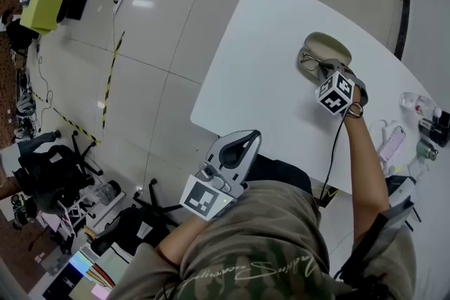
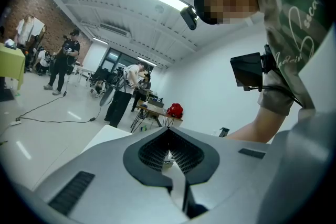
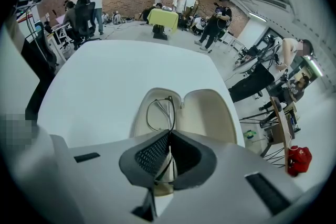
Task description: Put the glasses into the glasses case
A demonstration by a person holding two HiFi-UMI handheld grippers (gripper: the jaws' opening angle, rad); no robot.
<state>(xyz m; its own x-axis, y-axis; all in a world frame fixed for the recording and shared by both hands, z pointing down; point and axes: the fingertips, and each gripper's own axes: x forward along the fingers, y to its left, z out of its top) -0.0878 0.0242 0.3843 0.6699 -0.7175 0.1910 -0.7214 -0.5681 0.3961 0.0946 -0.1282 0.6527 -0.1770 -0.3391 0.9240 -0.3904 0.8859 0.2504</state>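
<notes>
- Cream lining shows in both halves of the open case (image 3: 207, 113), which lies flat on the white table (image 1: 267, 60) with its inside facing up, so you have a clear way in from above.
- Your right gripper (image 3: 169, 140) is pinched shut on the thin wire frame of the glasses (image 3: 159, 114). The pads meet on the end nearest you, which leaves the far lens free to go down first.
- The glasses sit over the case's left half as the right gripper view shows it, with the far lens low inside that half. Whether it touches the lining cannot be told. The other half is bare and looks like the lid.
- In the head view, your right gripper is at the case's near edge and your arm reaches across the table to it.
- Your left gripper (image 1: 247, 141) is well away from the case, off the table by your lap. Its jaws are together on nothing and it points up at the room. It probably waits there because the case needs no steadying.
- The placing looks nearly done. What remains is to lower the held end inside the rim and let go. A wire frame can catch on the rim, so ease it down.
</notes>
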